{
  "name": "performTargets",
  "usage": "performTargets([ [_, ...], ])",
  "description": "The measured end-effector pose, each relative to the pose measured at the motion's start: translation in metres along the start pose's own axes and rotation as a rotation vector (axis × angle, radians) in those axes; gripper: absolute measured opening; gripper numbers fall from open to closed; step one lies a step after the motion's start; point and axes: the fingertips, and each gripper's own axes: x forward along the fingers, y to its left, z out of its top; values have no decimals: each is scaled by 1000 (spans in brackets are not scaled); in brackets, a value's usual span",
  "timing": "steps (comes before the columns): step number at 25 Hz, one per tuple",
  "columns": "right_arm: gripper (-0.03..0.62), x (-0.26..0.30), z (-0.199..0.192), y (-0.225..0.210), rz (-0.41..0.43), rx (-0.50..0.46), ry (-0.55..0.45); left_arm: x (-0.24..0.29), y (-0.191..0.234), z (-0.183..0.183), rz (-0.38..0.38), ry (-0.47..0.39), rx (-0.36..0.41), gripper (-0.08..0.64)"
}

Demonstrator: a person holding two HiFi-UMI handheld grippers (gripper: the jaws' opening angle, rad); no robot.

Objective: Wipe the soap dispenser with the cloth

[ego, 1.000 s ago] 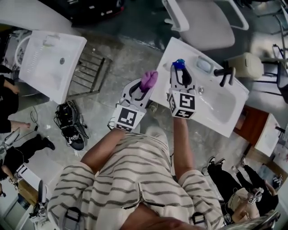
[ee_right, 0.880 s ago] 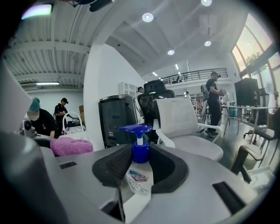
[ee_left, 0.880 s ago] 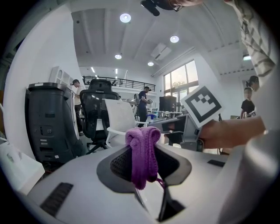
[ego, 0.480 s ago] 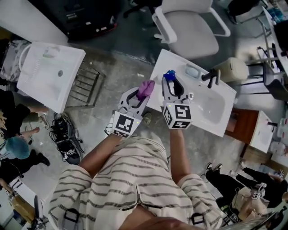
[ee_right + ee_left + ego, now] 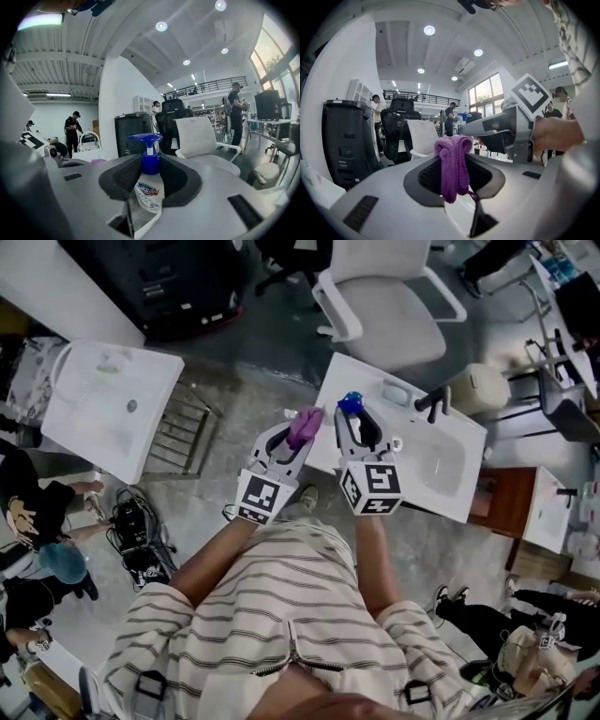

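Note:
My right gripper (image 5: 357,424) (image 5: 151,180) is shut on a soap dispenser (image 5: 149,186), a clear bottle with a blue pump head (image 5: 350,402), held upright above the near left corner of a white washbasin (image 5: 450,484). My left gripper (image 5: 294,435) (image 5: 452,171) is shut on a folded purple cloth (image 5: 453,165) (image 5: 304,426) that sticks up between its jaws. The two grippers are side by side and lifted in front of me, the cloth a short way left of the bottle and not touching it.
The washbasin carries a black tap (image 5: 433,400) and a soap dish (image 5: 396,390). A white chair (image 5: 394,298) stands behind it, a second white basin (image 5: 108,399) at the left, a metal rack (image 5: 178,423) on the floor between. Bystanders stand at the left and lower right edges.
Both grippers have risen with what they hold, the right one more. The bottle and cloth have stayed side by side.

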Motion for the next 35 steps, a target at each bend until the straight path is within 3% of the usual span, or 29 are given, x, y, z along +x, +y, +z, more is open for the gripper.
performTargets([
  [13,133,0,3,7,12,-4,10,3,-14,6,-42,-11,49,117],
  [35,133,-5,9,21,32,-60,21,24,-53,2,-196,-7,104,118],
])
